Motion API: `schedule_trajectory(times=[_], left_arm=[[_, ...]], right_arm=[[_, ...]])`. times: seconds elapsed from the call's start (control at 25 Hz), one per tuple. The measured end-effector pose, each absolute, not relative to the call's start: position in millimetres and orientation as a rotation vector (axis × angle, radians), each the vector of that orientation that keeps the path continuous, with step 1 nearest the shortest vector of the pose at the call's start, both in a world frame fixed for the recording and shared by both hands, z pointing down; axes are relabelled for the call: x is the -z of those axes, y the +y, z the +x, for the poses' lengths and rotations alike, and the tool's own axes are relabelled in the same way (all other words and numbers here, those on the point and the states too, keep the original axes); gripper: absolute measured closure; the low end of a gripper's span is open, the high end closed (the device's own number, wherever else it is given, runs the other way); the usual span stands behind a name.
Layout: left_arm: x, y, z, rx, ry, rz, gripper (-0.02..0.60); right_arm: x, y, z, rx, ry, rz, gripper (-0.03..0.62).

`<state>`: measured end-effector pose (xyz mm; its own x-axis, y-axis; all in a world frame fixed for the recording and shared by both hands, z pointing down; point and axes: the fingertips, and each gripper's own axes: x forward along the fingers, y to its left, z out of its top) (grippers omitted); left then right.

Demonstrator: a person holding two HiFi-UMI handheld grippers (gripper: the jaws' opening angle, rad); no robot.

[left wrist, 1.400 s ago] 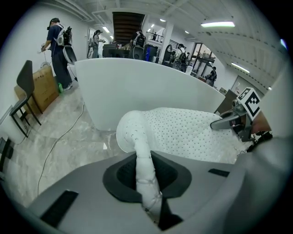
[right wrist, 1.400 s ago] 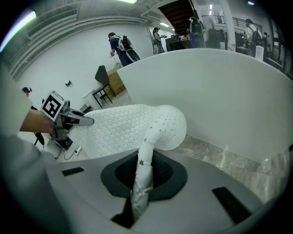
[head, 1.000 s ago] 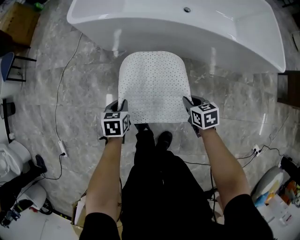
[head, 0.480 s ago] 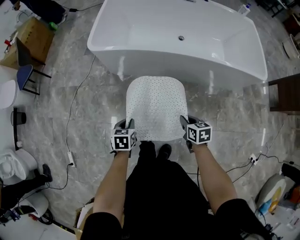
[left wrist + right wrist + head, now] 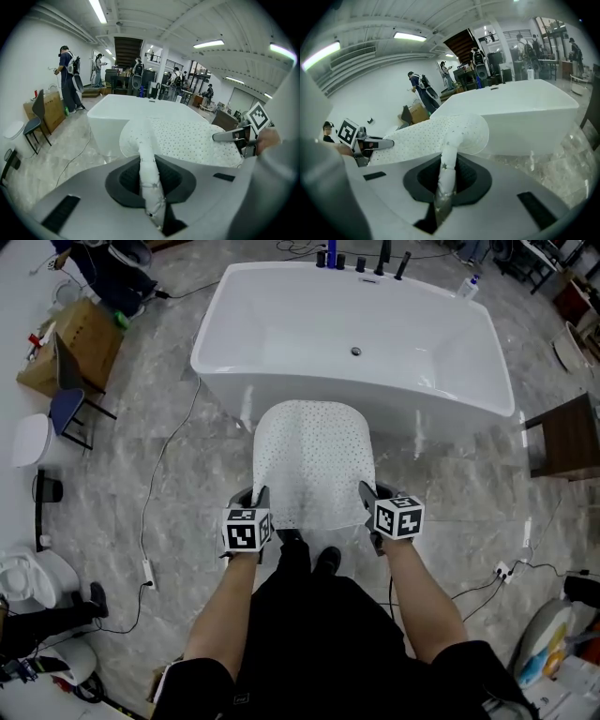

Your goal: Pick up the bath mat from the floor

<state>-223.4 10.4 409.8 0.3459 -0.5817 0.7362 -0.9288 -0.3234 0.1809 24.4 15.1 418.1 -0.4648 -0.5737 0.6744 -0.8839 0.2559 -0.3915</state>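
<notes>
White bath mat (image 5: pixel 314 460) pinched by left gripper (image 5: pixel 261 495) and right gripper (image 5: pixel 367 491)

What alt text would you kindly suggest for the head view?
From above, the left gripper and right gripper each clamp a near corner of a white dotted bath mat, in front of a white bathtub.

white dotted bath mat (image 5: pixel 314 460), grey marble floor (image 5: pixel 169 493).
</notes>
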Motion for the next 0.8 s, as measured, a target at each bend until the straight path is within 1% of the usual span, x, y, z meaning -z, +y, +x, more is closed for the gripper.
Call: schedule_trajectory(times=[0.32, 0.56, 0.8], left_arm=[[-349, -7, -205, -0.789, -1.27, 2.167, 0.532], [-306, -49, -208, -0.709, -1.236, 2.244, 0.532], [-283, -95, -218, -0.626, -1.244, 2.284, 0.532]], right_arm=[[-361, 6, 43, -1.04, -2.19, 1.411, 0.557], [-324, -33, 44, -1.006, -2.235, 1.481, 0.557], [-288, -69, 34, -0.924, -2.271, 1.498, 0.557]])
